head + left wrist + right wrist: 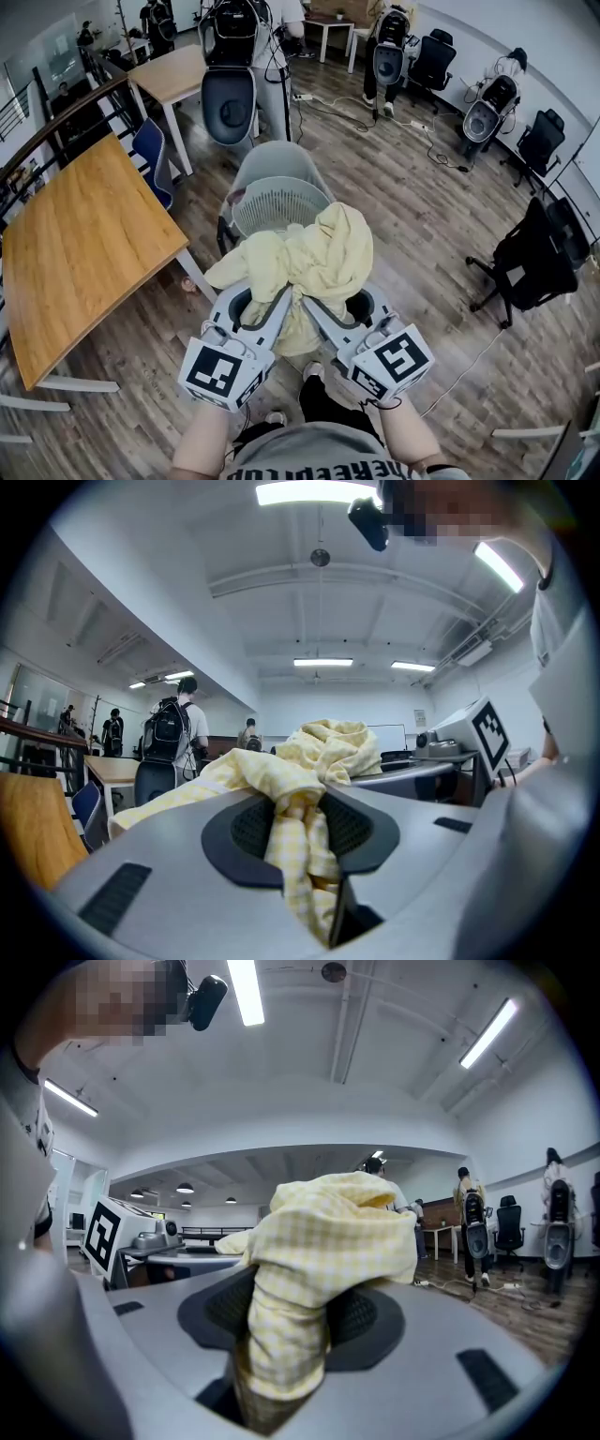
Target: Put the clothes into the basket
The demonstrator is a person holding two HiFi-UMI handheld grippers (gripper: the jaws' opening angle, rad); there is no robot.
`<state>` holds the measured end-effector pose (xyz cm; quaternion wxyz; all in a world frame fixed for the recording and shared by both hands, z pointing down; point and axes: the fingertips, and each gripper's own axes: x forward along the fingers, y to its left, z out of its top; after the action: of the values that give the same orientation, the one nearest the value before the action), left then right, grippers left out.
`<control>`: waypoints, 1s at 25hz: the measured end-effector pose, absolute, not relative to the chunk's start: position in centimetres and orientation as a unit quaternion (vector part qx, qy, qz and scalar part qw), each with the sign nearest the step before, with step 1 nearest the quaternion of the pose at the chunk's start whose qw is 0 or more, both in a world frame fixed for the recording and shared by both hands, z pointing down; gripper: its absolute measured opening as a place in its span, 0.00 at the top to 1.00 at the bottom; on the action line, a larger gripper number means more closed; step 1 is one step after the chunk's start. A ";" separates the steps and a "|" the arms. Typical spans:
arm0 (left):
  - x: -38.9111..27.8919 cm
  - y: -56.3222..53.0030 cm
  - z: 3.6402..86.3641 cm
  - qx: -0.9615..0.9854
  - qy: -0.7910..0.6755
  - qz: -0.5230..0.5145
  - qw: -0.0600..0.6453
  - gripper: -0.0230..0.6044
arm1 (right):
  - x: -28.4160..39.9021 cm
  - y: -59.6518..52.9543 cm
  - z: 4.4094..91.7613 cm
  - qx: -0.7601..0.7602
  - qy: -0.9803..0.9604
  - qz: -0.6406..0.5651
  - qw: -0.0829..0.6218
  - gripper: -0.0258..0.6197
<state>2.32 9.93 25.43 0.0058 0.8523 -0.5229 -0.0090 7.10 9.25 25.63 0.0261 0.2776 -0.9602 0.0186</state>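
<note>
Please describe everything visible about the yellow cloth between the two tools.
The yellow cloth is soft, pale yellow fabric with a fine check pattern, crumpled into a loose bundle. The left tool and the right tool each clamp a bunched fold, holding it in the air. One end droops leftward. It hangs at the near rim of the grey slotted basket, not yet inside.

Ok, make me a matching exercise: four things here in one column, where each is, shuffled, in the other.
1 yellow garment
2 grey basket
3 wooden table
4 black office chair

A head view's left side
B head view's right side, on the floor
C gripped by left gripper and right gripper
D just beyond the garment

Pairs: 1-C, 2-D, 3-A, 4-B
</note>
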 end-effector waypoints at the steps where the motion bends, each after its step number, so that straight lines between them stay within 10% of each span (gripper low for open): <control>1: 2.4 8.9 25.1 0.850 -0.527 -0.009 0.008 0.80 | 7.2 8.1 25.3 0.273 -0.961 0.019 0.027 0.64; 25: 4.2 -1.6 24.9 0.804 -0.594 0.010 0.013 0.80 | 8.8 -3.1 25.3 0.196 -0.980 0.039 0.017 0.64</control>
<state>4.24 -1.61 24.93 0.0127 0.8045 -0.5938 0.0097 8.79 -3.07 25.29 0.0169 0.1960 -0.9797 0.0389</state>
